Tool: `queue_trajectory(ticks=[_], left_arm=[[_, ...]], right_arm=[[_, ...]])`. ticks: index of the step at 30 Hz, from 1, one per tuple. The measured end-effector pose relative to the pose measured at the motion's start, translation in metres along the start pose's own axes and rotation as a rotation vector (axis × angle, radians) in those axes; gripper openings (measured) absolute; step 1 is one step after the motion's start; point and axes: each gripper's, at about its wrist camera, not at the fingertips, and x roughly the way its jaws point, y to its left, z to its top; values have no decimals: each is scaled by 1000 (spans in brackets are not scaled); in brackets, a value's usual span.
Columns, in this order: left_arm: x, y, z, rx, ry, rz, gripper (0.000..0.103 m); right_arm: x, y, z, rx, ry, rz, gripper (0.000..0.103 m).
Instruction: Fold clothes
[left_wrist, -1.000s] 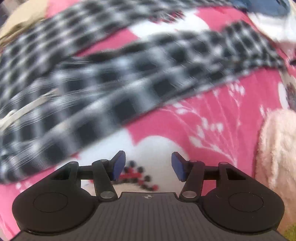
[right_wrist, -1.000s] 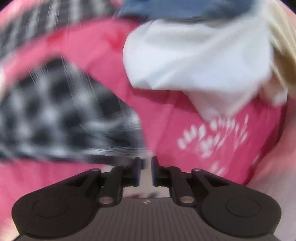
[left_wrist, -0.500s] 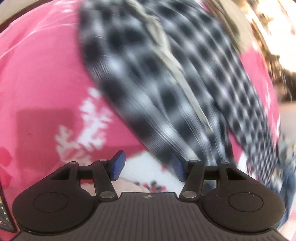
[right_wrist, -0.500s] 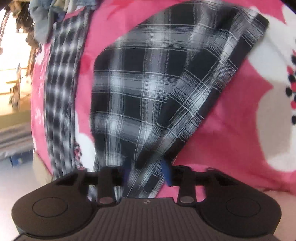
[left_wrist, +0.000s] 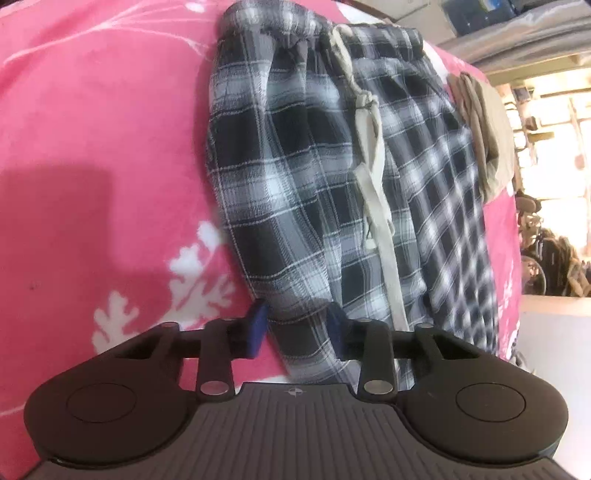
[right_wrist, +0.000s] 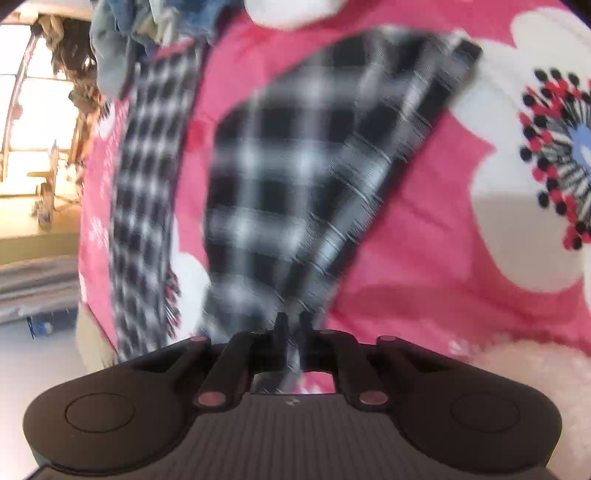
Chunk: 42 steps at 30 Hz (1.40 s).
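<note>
Left tool (left_wrist: 297, 328), empty half second ago, now straddles trouser (left_wrist: 314, 177) edge, not clamped. Right tool (right_wrist: 291, 325) stays clamped on leg. Both ends nearly secured for fold.

Blown-out window glare, right-wrist motion blur

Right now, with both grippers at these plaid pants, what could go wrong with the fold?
1. The left gripper is open around the plaid pants; if the right pulls first, that edge may slip free.
2. The loose drawstring trails beside the left fingers and could get pinched or folded in crooked.
3. The right gripper seems to clamp a thin bunch, so the leg may fold twisted.
</note>
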Motion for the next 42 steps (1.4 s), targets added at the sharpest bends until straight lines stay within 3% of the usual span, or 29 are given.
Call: queue_trajectory(ticks=[3, 9, 11, 14, 16, 18, 19, 22, 24, 26, 29, 31, 35, 38, 39, 42], left_arm=[[-3, -4, 1, 8, -16, -1, 12], [-16, -7, 4, 36, -76, 5, 4], [-18, -7, 6, 45, -86, 11, 4], [-14, -4, 10, 43, -36, -8, 5], [-10, -5, 9, 44, -9, -6, 10], [-6, -8, 8, 55, -3, 3, 21], [-4, -9, 7, 60, -6, 7, 21], [2, -13, 6, 73, -14, 17, 19], [5, -16, 5, 85, -21, 27, 7], [4, -16, 4, 87, -26, 34, 4], [2, -15, 6, 93, -26, 44, 2], [1, -14, 7, 97, -29, 56, 1], [-2, -13, 10, 110, -36, 74, 0], [-3, -14, 10, 133, -43, 85, 0], [-4, -13, 11, 137, -42, 88, 0], [-5, -12, 14, 147, -38, 90, 0]], right_arm=[[6, 1, 9, 62, -5, -34, 40], [19, -6, 23, 131, -26, -51, 39], [20, -7, 25, 134, -36, -63, 38], [21, -13, 31, 149, -70, -84, 32], [19, -15, 33, 145, -99, -67, 12], [14, -15, 34, 126, -125, -44, 1], [10, -14, 33, 111, -134, -36, 0], [-2, -13, 28, 87, -134, -13, 0], [-9, -17, 27, 91, -124, -15, 0], [-13, -22, 28, 91, -109, -29, 0], [-6, -25, 38, 123, -61, -41, 12], [1, -23, 47, 132, -53, -56, 34], [25, -16, 63, 131, -32, -135, 35], [38, -14, 69, 102, -21, -159, 24], [39, -13, 69, 84, -27, -163, 3], [24, -19, 60, 83, -42, -124, 0]])
